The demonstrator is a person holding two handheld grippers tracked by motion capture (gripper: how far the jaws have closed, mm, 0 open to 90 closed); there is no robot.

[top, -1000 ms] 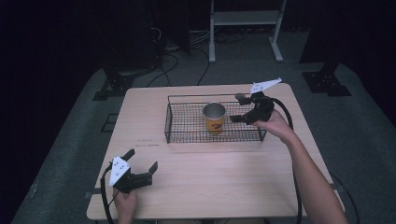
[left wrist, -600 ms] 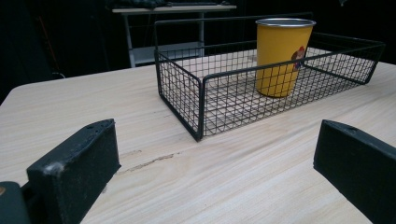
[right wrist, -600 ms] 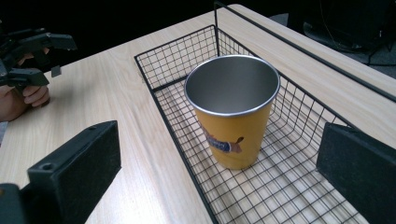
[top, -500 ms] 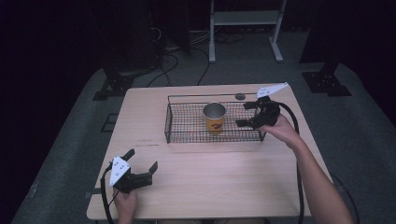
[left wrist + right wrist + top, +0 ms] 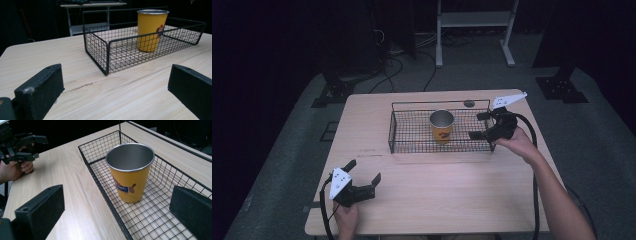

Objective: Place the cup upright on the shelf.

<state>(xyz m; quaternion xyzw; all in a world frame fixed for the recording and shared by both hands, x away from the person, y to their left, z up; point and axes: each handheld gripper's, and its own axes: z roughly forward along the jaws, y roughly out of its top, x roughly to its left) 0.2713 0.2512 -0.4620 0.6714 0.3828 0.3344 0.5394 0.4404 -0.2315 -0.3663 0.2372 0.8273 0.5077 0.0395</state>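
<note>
1. A yellow cup (image 5: 442,127) with a shiny metal inside is seen standing upright in a black wire basket (image 5: 412,134).
2. The basket is set on a light wooden worktop (image 5: 447,185), toward the far side of it.
3. The cup is placed near the middle of the basket, and its bottom rests on the wire floor.
4. A small picture is printed on the side of the cup (image 5: 130,173); it is too small to be made out.
5. The right gripper (image 5: 482,126) is held by a hand at the right end of the basket.
6. Its jaws are spread wide apart, and nothing is held between them.
7. The jaws are pointed at the cup, but the cup is not touched by them.
8. In the right gripper view, the cup is seen between the two black jaws, a little way off.
9. The left gripper (image 5: 363,174) is held low at the near left corner of the worktop, well apart from the basket.
10. Its jaws are spread wide too, and nothing is gripped by them.
11. In the left gripper view, the basket (image 5: 140,42) and the cup (image 5: 151,30) are seen farther off across the bare wood.
12. A small dark round spot (image 5: 469,103) is seen on the worktop just behind the basket.
</note>
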